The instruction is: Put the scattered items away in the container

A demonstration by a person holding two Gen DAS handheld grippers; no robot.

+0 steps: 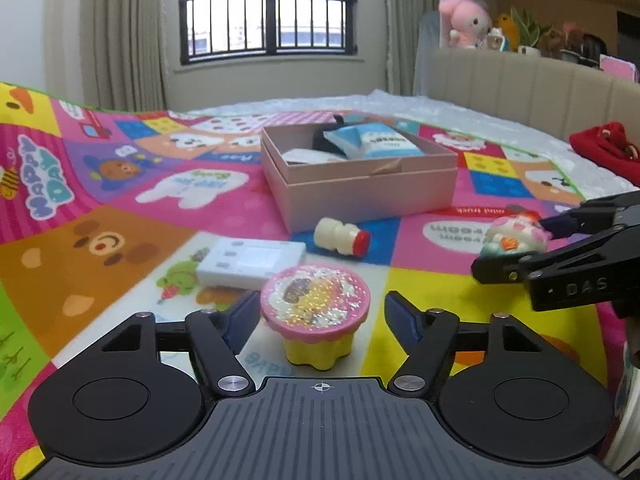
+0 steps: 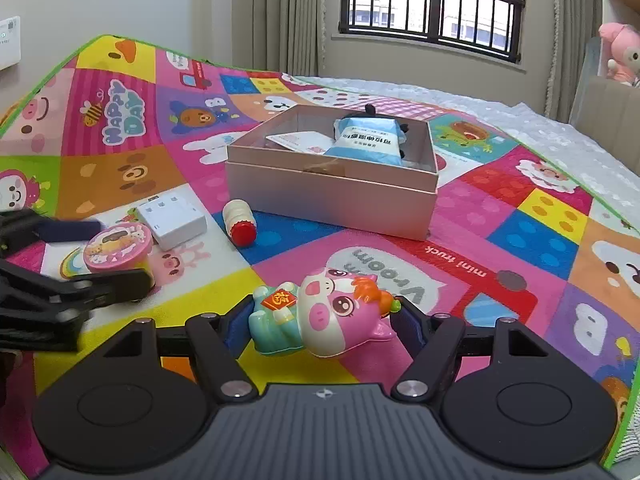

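Note:
A pink-lidded yellow cup (image 1: 316, 304) stands on the play mat between the fingers of my left gripper (image 1: 322, 316); the left pad is close to it and a gap shows at the right pad, so the gripper is open. My right gripper (image 2: 322, 320) is shut on a pink pig toy (image 2: 320, 316) that lies on its side, with both pads against it. The pink box (image 1: 360, 200) stands farther back and holds a blue-white packet (image 1: 376, 142). In front of the box lie a small white bottle with a red cap (image 1: 342, 236) and a white block (image 1: 250, 262).
The colourful play mat (image 2: 520, 240) covers a bed. A red cloth (image 1: 608, 152) lies at the right by the beige headboard (image 1: 520, 80). The mat's green edge (image 2: 580, 192) runs along the right, with a white bedspread beyond it. A window is at the back.

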